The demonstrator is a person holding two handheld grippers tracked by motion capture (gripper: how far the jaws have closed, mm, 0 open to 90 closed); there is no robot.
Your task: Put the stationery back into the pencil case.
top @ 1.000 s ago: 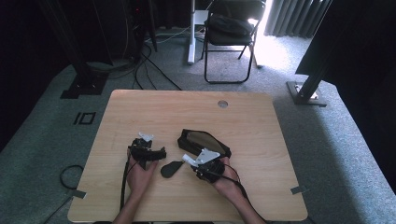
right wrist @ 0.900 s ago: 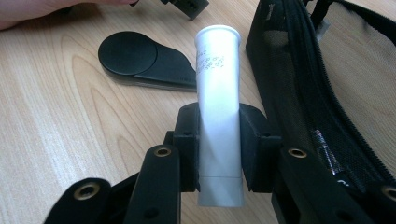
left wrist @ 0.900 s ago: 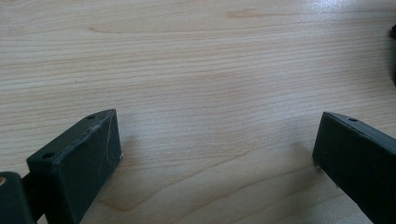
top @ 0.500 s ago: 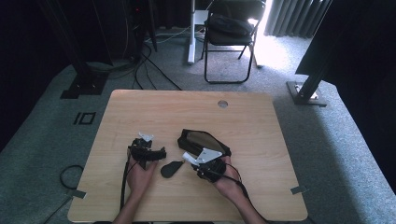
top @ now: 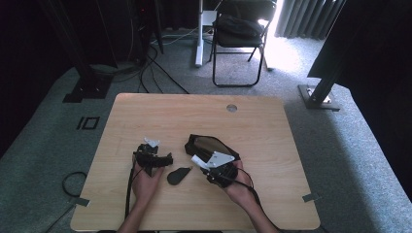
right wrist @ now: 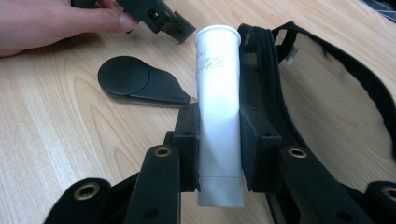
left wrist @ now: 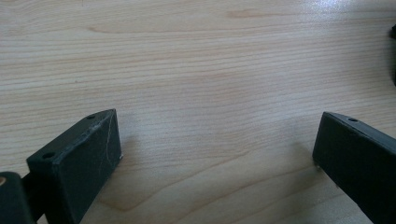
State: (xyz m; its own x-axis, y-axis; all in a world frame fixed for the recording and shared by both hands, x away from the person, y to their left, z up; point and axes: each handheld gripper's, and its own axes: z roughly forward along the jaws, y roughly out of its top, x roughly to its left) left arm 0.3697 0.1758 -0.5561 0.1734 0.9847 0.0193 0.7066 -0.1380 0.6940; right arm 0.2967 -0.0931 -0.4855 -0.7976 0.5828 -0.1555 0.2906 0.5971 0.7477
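Your right gripper (right wrist: 218,140) has crept toward the open pouch (right wrist: 327,93), jaws clenched on the white tube (right wrist: 218,93) at its zipper, insertion near; your left gripper (top: 154,159) stays on the surface (top: 145,116), jaws released, holding nothing.

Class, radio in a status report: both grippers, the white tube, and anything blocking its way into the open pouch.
Right gripper shut on white tube. Left gripper open over bare table. Black pouch unzipped beside tube. Flat black case lies off to the side, not blocking.
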